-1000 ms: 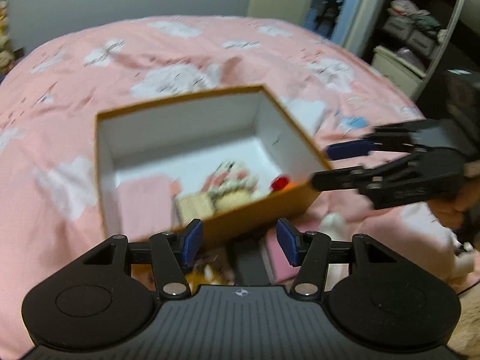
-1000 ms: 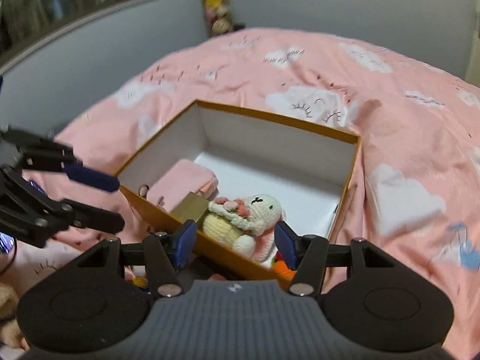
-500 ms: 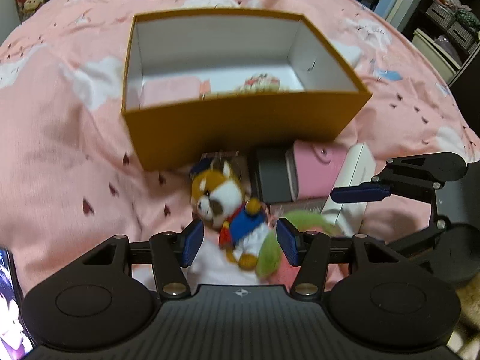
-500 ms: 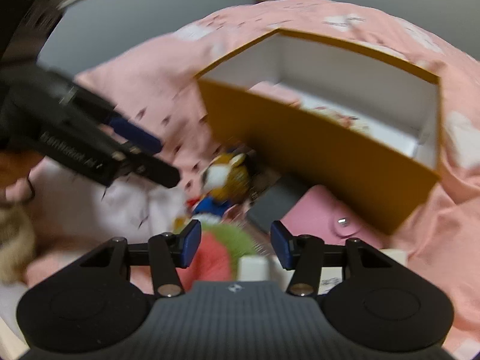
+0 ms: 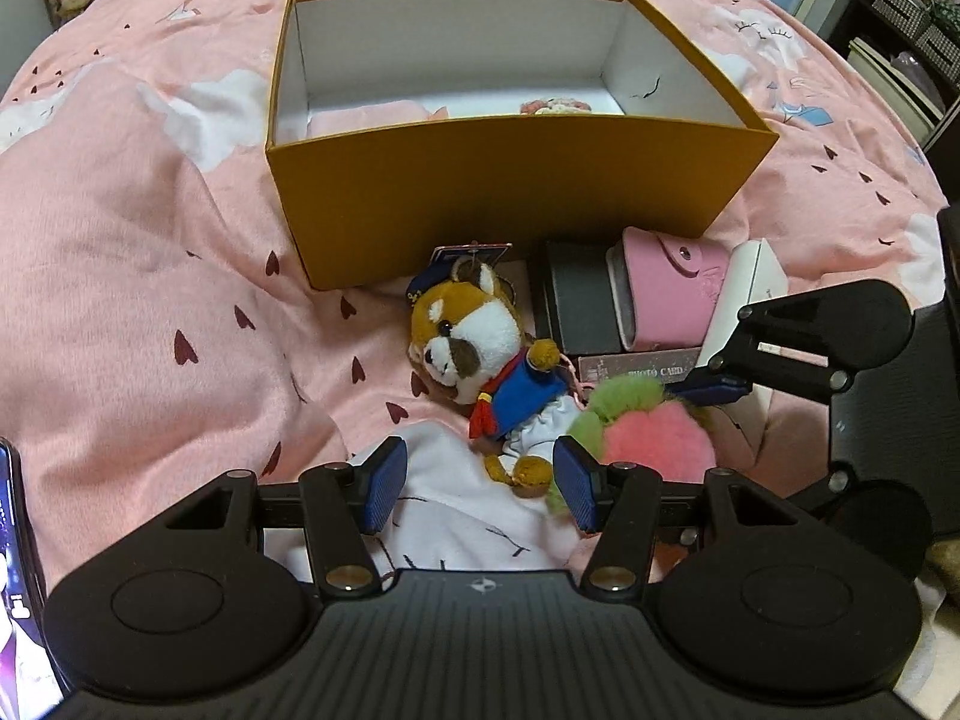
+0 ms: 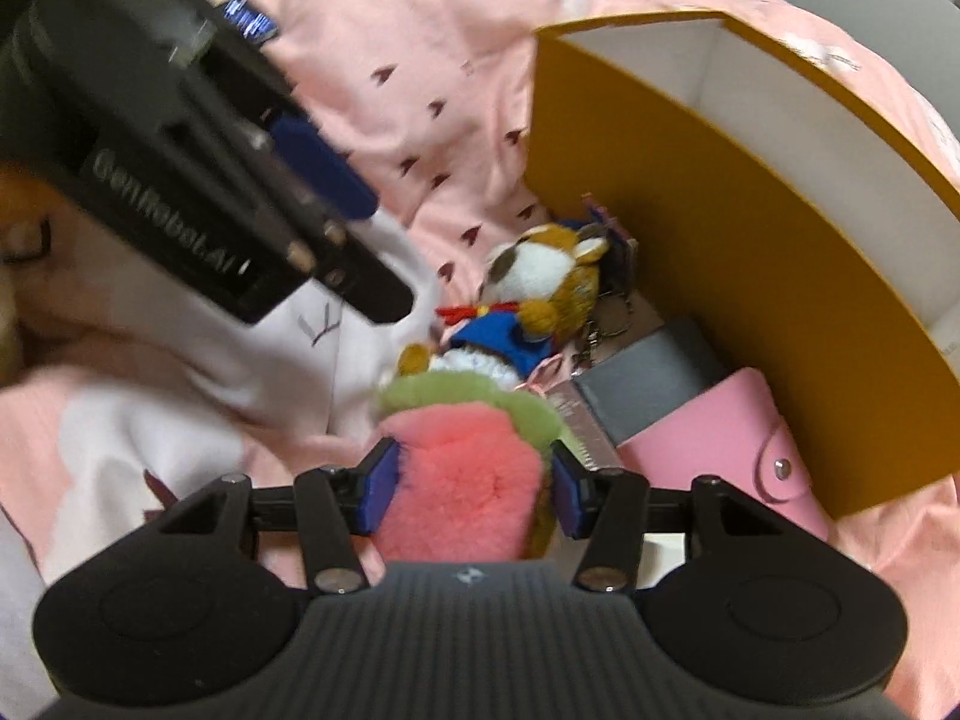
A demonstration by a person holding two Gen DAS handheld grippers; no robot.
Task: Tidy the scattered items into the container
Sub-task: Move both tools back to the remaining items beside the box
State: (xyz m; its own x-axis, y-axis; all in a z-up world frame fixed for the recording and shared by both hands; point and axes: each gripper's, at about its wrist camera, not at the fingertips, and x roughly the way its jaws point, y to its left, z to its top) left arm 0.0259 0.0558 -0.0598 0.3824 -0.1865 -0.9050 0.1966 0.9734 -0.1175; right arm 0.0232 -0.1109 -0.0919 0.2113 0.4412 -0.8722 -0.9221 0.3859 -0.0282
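Left gripper (image 5: 477,483) is hovering open over the fox plush (image 5: 474,348), nothing between its pads. The orange box (image 5: 510,180) is sitting at 12 o'clock on the pink bedspread (image 5: 150,276), with the pink wallet (image 5: 672,288) at 2 o'clock just beside its front wall. Right gripper (image 6: 471,492) is straddling the pink-and-green plush (image 6: 462,474), pads flanking it; can't tell if they're clamping.

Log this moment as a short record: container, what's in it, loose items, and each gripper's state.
container: orange box, open, on the pink bedding
inside: pink item and a plush, only partly visible
loose items: fox plush, pink-green plush, pink wallet, grey case, photo card pack, all in front of the box
left gripper: jaws open, near the fox plush's feet
right gripper: jaws either side of the pink-green plush; grip unclear
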